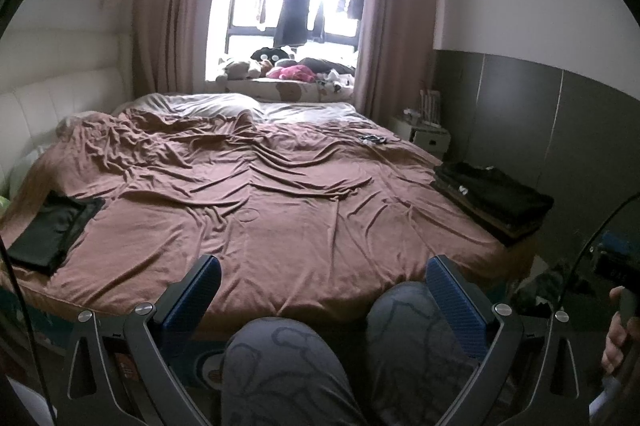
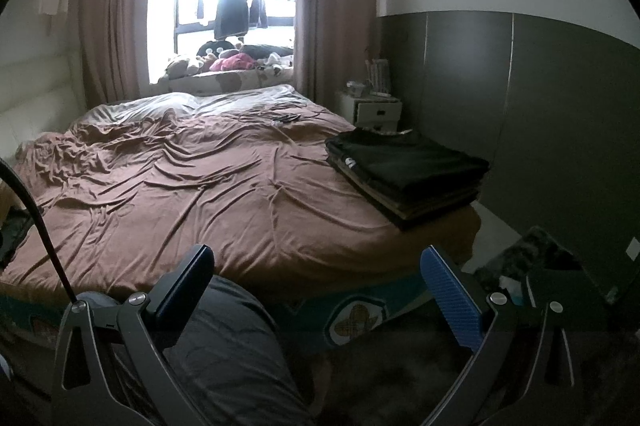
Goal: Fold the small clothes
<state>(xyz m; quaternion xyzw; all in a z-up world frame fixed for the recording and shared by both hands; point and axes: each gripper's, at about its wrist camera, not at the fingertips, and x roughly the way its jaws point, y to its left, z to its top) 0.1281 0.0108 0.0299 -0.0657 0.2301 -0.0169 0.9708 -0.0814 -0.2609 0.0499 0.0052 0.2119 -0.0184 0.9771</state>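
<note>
A folded black garment (image 1: 52, 228) lies on the brown bedspread (image 1: 280, 194) near the bed's left front corner. A stack of folded dark clothes (image 1: 494, 200) (image 2: 408, 170) sits at the bed's right edge. My left gripper (image 1: 322, 272) is open and empty, held low in front of the bed over the person's knees (image 1: 288, 366). My right gripper (image 2: 316, 266) is open and empty too, near the bed's front right corner, with one knee (image 2: 224, 338) below it. In the left wrist view a hand (image 1: 618, 338) holds the other gripper's handle at the right edge.
Rumpled bedding (image 1: 168, 134) covers the far left of the bed. Small dark items (image 1: 374, 139) lie far right on the bedspread (image 2: 224, 186). A white nightstand (image 2: 374, 110) stands by the grey wall. Soft toys (image 1: 280, 68) fill the window sill. A dark heap (image 2: 532, 258) lies on the floor.
</note>
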